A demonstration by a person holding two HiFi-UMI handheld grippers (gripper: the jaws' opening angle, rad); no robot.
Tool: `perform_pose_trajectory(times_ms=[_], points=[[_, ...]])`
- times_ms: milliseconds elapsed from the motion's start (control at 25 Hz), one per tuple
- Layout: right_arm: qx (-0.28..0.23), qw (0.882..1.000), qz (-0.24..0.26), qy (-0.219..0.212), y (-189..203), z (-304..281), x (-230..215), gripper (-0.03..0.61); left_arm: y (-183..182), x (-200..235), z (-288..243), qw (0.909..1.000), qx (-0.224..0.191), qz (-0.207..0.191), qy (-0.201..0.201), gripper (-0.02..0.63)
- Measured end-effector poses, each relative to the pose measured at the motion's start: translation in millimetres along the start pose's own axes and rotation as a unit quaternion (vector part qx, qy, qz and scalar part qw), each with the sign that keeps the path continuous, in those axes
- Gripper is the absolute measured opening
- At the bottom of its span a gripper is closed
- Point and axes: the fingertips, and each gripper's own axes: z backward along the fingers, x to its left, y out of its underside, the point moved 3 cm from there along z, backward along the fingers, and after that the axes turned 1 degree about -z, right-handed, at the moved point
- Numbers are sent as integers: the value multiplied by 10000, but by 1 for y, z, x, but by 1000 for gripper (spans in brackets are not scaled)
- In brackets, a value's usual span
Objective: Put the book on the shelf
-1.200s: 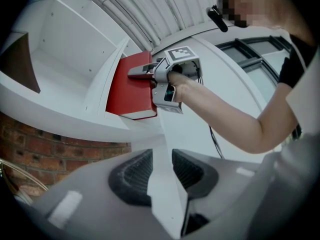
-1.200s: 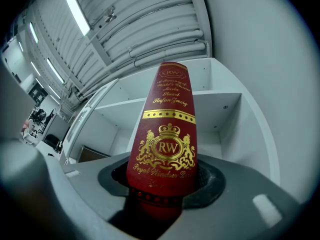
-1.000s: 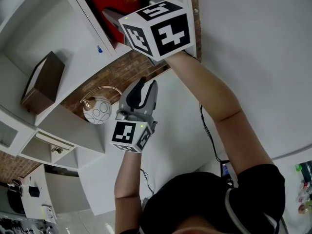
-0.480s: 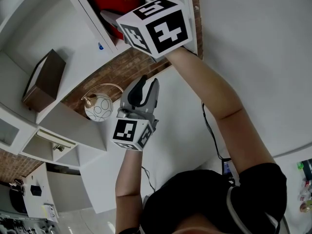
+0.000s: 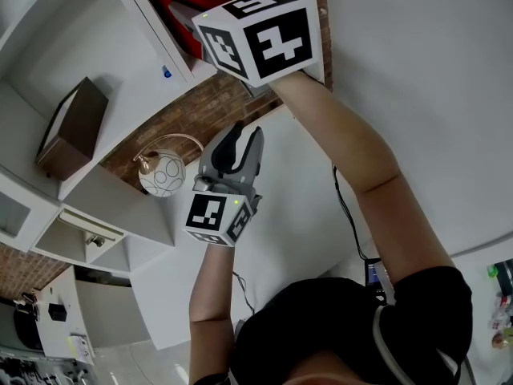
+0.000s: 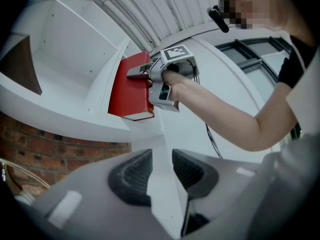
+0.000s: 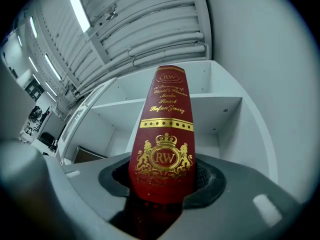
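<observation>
Between the right tongs stands the red book, gilt spine toward the camera. The jaws have just been closing, and both pads lie against its covers, so the book is pinched. The left tongs are spread with nothing between them; only a white edge farther off shows through the gap. They hang lower down, well apart from the book, and take no part.

Outward from the right tongs, the book reaches into an open compartment of the white shelf. The left gripper view shows it close beside an upright divider, and its near end juts past the shelf's front lip. A brown box lies in the neighbouring compartment. Below the shelf run a brick wall and, in the head view, a globe lamp.

As I judge it, the task is most of the way through: the book has reached its compartment and looks to rest there. What is left is to push it fully in if needed, open the right tongs and draw them back.
</observation>
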Motion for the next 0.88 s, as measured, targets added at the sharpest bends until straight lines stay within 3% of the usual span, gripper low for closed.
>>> perform_pose_trajectory(times_ms=[280,640,880], points=[[361,9991,3,208,5,-24,-3,229,-1,12,14,9999,6,-32,-141,114],[349,9982,36,476,12,-39,-2,241,3,20,20,9998,-11,60,-194,114],[345,9989,185,256,24,-24,5,288,7,16,16,9999,-7,124,-104,114]])
